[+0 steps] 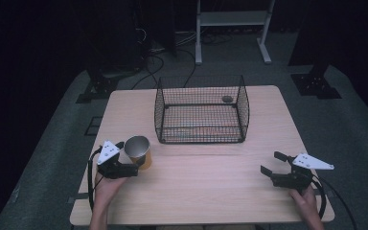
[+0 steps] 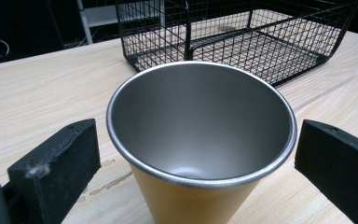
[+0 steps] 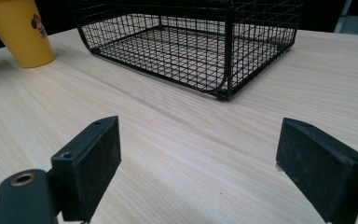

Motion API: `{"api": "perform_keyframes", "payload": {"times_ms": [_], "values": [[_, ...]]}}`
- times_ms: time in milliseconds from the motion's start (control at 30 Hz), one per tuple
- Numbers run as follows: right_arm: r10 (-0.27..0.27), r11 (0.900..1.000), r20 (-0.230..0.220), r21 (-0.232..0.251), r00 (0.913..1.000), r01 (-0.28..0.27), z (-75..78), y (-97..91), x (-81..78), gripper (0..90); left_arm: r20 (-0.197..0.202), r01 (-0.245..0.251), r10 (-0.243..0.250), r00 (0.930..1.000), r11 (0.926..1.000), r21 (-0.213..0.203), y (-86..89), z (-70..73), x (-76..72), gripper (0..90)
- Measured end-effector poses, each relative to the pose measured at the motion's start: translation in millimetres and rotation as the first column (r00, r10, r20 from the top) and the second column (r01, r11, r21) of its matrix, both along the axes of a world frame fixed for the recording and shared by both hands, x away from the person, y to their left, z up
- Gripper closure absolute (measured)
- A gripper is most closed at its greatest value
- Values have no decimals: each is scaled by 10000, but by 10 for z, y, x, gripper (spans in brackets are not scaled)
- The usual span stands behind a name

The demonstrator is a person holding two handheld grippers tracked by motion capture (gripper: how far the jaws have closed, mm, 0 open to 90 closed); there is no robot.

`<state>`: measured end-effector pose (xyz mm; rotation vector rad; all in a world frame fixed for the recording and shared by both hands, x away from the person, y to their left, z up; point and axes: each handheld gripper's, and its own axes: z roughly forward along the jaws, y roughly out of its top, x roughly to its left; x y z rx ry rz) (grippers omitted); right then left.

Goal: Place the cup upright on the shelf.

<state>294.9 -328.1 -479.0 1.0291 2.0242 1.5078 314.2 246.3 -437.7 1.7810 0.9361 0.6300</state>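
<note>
The left gripper [image 2: 196, 154] has its jaws spread wide, one on each side of the yellow cup [image 2: 200, 140]. The cup stands upright on the wooden table [image 2: 42, 88], directly between the two jaws. A narrow gap shows between each jaw and the cup's rim; neither pad is seen touching the wall. The cup has a metal-grey interior and a rolled silver rim, and its mouth faces up. Whether anything lies at its bottom cannot be determined.

In the high view, the left gripper [image 1: 124, 160] sits at the cup [image 1: 138, 151], held by the person's left hand [image 1: 106, 184].

Ahead of the left jaws, beyond the cup, stands the black wire basket [image 2: 261, 51]. It rests on the table, apart from the cup.

The right gripper [image 3: 198, 158] also has its jaws apart, with bare table surface between them. In the high view, the right gripper [image 1: 274, 163] is well apart from the cup, held by the right hand [image 1: 307, 203].

From the right jaws, the basket [image 3: 191, 46] lies ahead, and the cup [image 3: 21, 32] stands ahead and far to the left. A small printed mark shows on the cup's side.
</note>
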Motion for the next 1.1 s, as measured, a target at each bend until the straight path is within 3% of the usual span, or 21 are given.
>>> {"api": "perform_keyframes", "payload": {"times_ms": [600, 867, 1100], "values": [[-30, 10000, -1, -2, 10000, 30, 0, 0, 0, 128, -318, -12, 21, 9995, 9996, 289, -51, -92, 110, 0], [-14, 10000, 4, -26, 10000, 14, 0, 2, 0, 128, -238, 166, -161, 9996, 9996, 212, -46, -97, 113, 135], [5, 10000, 16, -73, 10000, -5, 1, 6, -2, 128, -136, 116, -110, 9998, 9990, 441, -58, -85, 90, 142]]}}
